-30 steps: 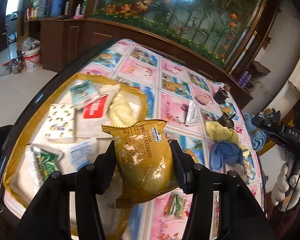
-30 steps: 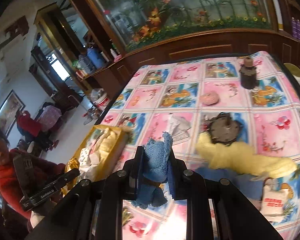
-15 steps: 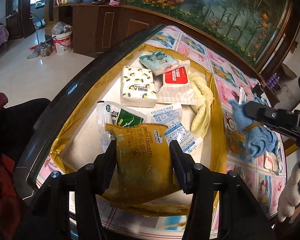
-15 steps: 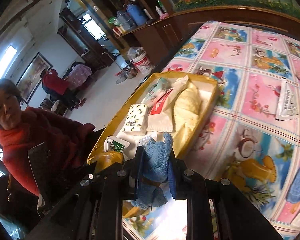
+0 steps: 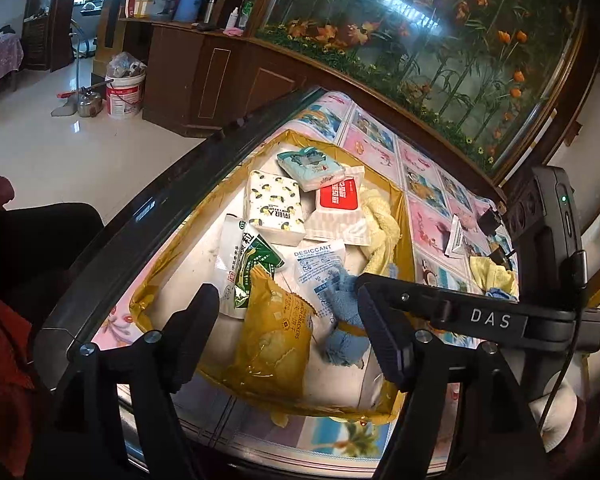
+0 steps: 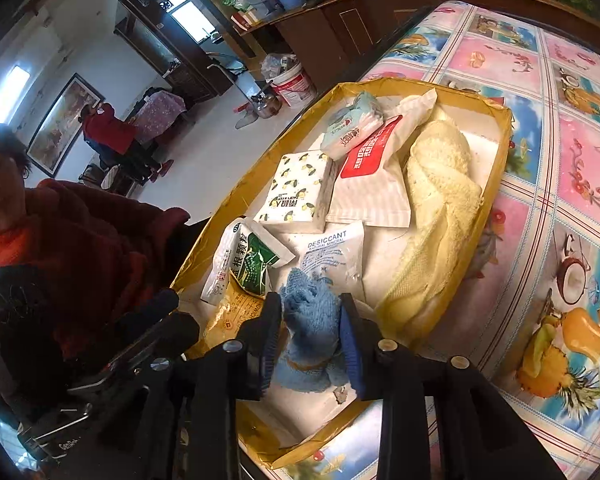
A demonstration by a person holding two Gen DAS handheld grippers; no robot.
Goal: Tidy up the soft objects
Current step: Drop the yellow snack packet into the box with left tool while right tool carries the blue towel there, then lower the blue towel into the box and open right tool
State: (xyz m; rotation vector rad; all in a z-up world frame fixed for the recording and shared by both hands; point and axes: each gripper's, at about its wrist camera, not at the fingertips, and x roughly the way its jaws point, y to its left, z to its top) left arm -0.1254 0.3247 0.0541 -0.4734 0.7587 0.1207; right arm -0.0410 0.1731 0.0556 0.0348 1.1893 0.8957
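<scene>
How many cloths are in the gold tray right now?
2. The yellow cloth lies along the tray's table-side wall. The blue cloth is at the near end, clamped in the right gripper. Others could be hidden under packets.

A home living room: fish tank [image 5: 440, 40], wooden cabinets [image 5: 204, 76], framed painting [image 6: 62, 124], tiled floor [image 5: 60, 144].

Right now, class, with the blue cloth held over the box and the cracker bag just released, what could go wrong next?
1. The right gripper is shut on the blue cloth directly above the desiccant packet; dropped here, it may cover that packet.
2. The open left gripper sits close beside it; the two tools could collide.
3. The gold cracker bag lies near the gold box front edge and could snag on withdrawal.
</scene>
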